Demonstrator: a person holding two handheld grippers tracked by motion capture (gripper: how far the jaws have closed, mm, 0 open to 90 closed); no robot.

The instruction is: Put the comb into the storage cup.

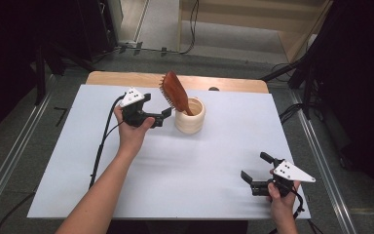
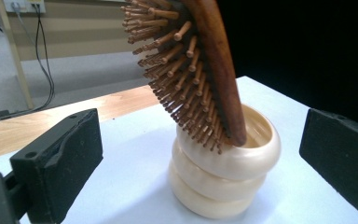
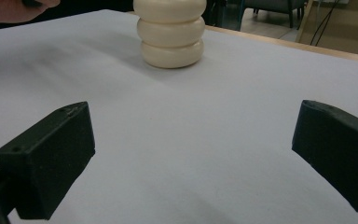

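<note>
Your left gripper (image 1: pixel 164 115) sits just beside the cream holder (image 1: pixel 190 116), its jaws spread wide and empty. In the left gripper view the holder (image 2: pixel 223 179) stands between and beyond your two jaws, a little nearer the right-hand one and touching neither. The holder is built of three stacked rounded rings and stands upright on the white table (image 1: pixel 185 165). A wooden hairbrush (image 1: pixel 174 90) stands in it handle down, leaning away from upright; in the left gripper view its head (image 2: pixel 193 65) rises above the gap between your jaws, the wooden pins facing your left-hand jaw and the smooth back facing the right-hand one. The lowest pins rest against the holder's rim.

Your right gripper (image 1: pixel 256 171) is held near the table's front edge, well apart from the holder, with its jaws likewise wide apart and gripping nothing. In the right gripper view the holder (image 3: pixel 170 39) lies far ahead of the jaws, slightly toward the left-hand one, with bare table (image 3: pixel 191 154) between them.
</note>
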